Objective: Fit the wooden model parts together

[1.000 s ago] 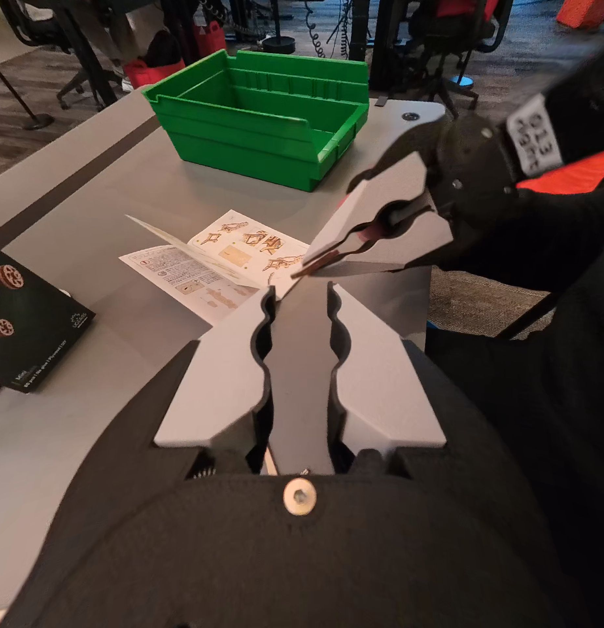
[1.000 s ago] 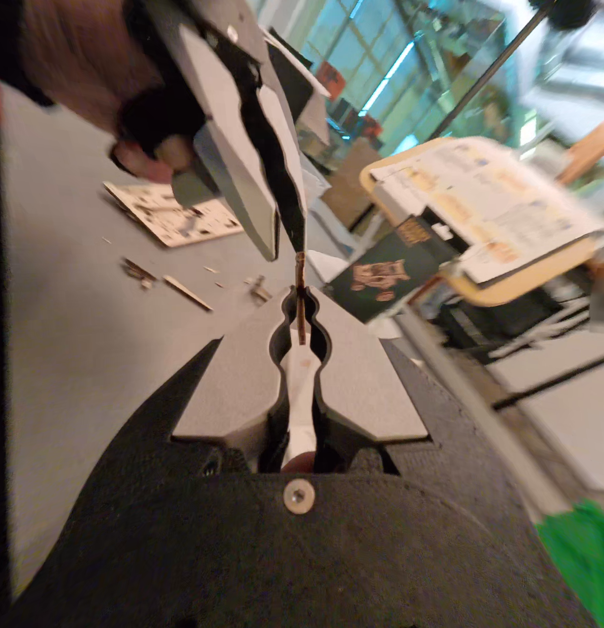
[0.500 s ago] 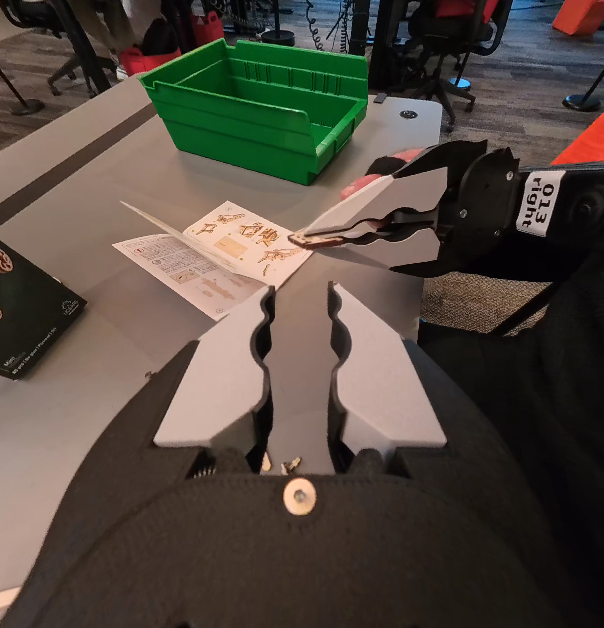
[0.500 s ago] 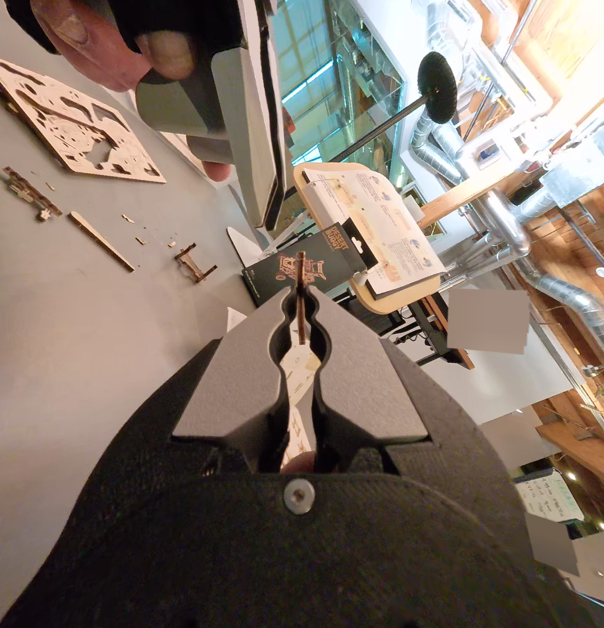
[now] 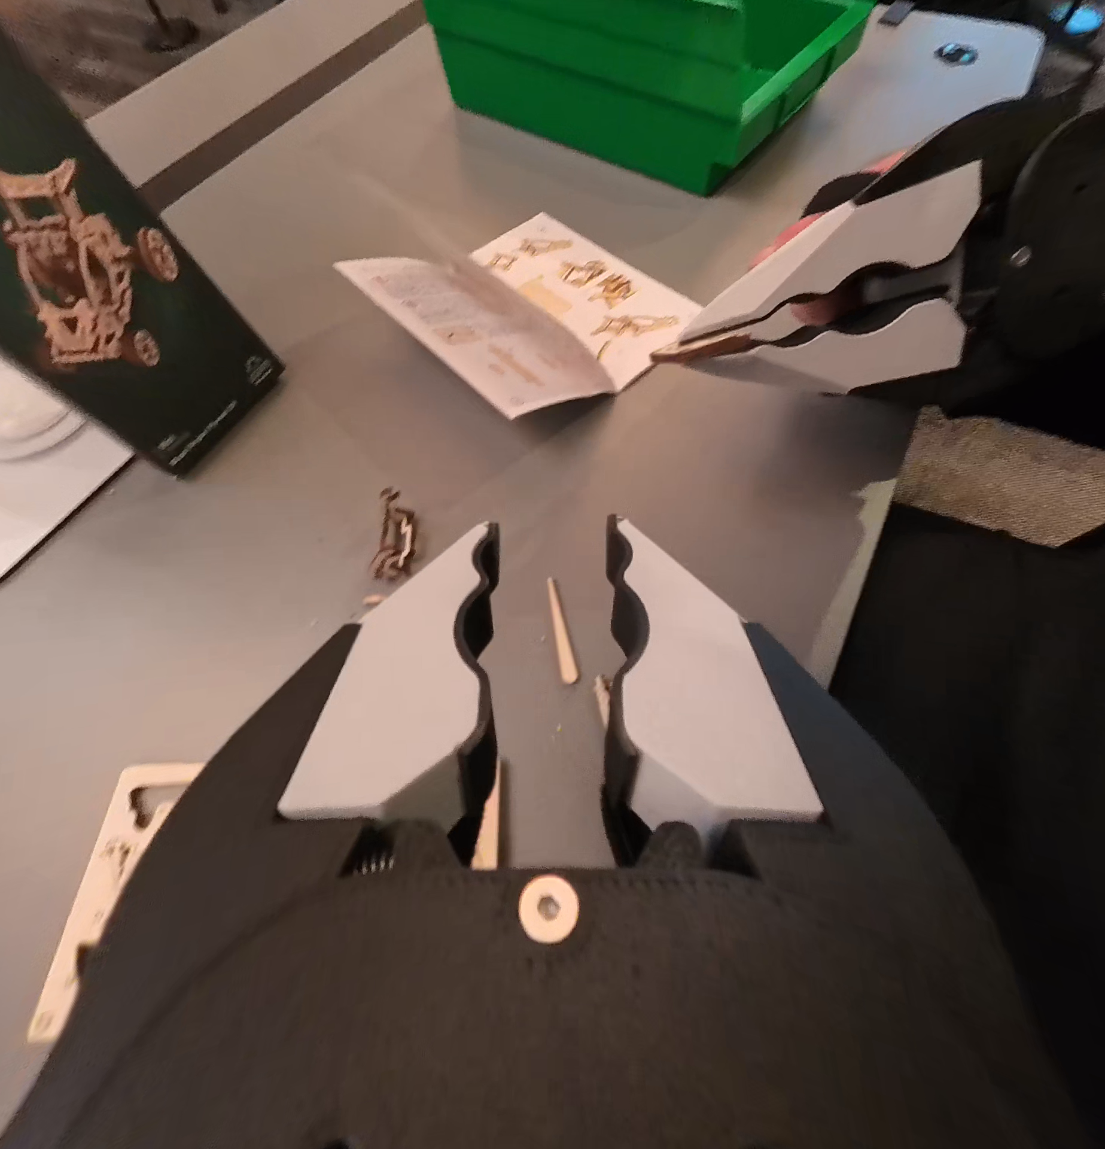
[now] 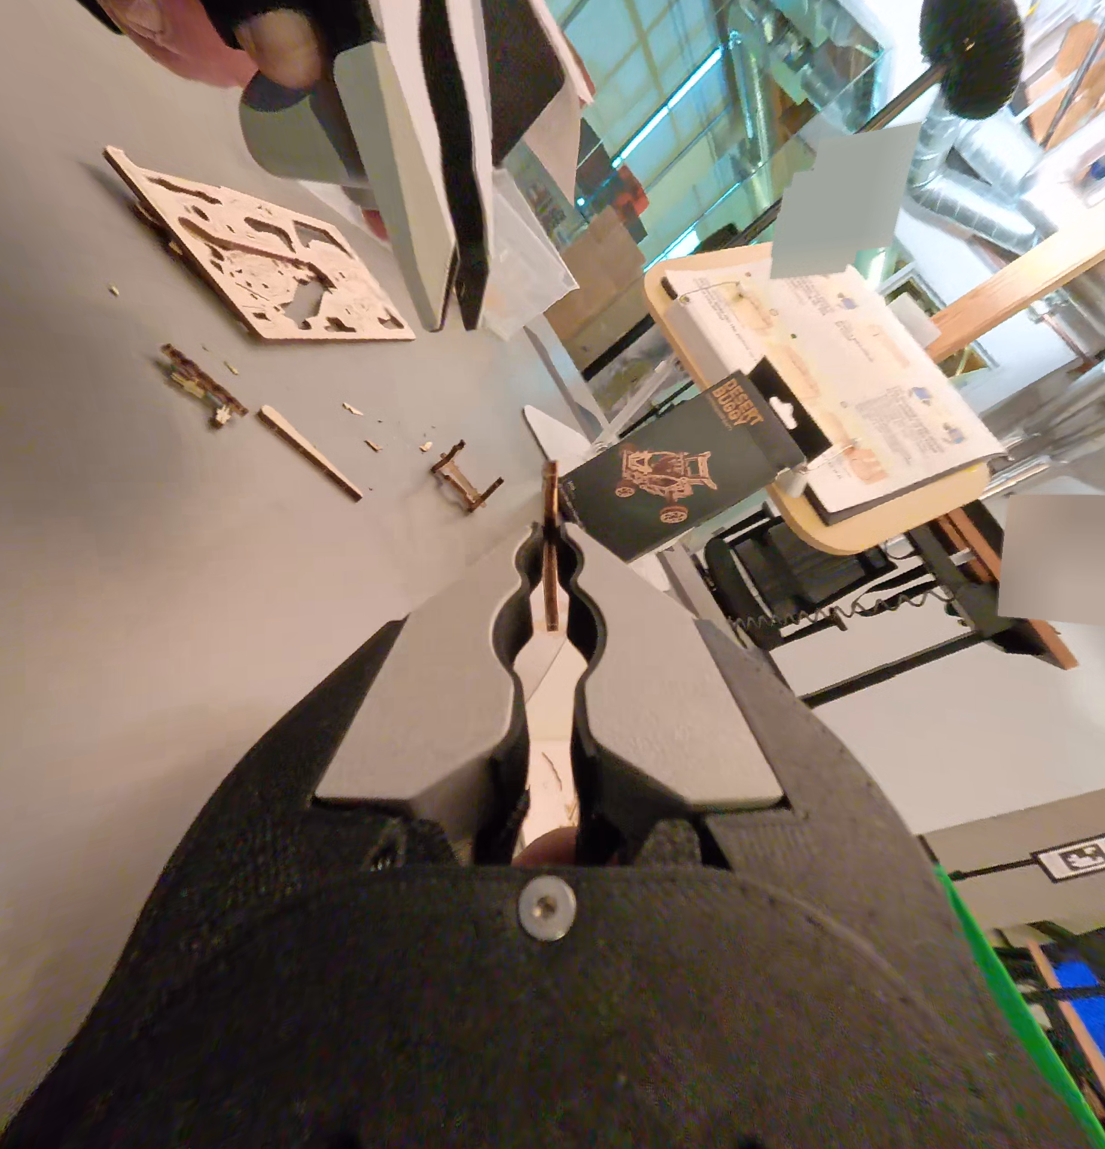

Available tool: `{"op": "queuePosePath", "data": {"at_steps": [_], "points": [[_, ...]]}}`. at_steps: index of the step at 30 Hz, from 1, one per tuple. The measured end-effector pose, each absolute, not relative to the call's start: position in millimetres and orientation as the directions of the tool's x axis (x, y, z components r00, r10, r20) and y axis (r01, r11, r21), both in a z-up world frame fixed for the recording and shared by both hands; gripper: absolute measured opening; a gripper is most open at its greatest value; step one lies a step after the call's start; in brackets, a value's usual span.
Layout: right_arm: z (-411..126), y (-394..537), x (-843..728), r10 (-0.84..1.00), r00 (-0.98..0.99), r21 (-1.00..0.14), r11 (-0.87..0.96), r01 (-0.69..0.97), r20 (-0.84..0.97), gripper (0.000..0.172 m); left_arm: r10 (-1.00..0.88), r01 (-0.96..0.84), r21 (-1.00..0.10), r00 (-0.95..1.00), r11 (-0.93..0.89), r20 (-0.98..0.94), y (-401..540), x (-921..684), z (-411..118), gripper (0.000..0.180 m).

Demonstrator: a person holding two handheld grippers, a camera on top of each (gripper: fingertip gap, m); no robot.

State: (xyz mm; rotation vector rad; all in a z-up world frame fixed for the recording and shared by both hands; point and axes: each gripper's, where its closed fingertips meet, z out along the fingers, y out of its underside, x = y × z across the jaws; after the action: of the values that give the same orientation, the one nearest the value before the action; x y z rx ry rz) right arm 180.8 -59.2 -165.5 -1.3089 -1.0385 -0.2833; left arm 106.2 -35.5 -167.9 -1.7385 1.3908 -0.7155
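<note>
A: Right tongs?
B: Clamped on thin wooden piece, held above table.
A: Left tongs?
B: Spread apart, bare, over wooden stick on table.

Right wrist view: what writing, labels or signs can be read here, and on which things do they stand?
Black cardboard box with a gold buggy drawing: gold lettering, legible, not copied here.
White sheets on the tan clipboard: print too small to read.
White wall tag: black square pattern, no words.
</note>
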Motion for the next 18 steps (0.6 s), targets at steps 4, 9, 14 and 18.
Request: {"op": "queuePosePath", "data": {"at_steps": [4,9,14,18], "points": [[-191,-57,174,0.477,0.468,-0.622,0.237,0.746,0.744,0.001,-0.947,-0.571,-0.809,0.316,-0.138,-0.062,-22,77,-180,0.038],[-241,-64,166,0.687,0.317,-0.534,0.123,0.837,0.654,0.001,-0.894,-0.624,-0.765,0.419,-0.159,-0.156,0,24,-177,0.043],[-251,-68,160,0.75,0.252,-0.487,0.107,0.867,0.612,0.005,-0.771,-0.63,-0.748,0.577,-0.208,-0.271,47,-54,-141,0.045],[-250,-76,158,0.816,0.263,-0.52,0.053,0.852,0.515,0.01,-0.669,-0.675,-0.698,0.635,-0.238,-0.386,98,-118,-118,0.046]]}}
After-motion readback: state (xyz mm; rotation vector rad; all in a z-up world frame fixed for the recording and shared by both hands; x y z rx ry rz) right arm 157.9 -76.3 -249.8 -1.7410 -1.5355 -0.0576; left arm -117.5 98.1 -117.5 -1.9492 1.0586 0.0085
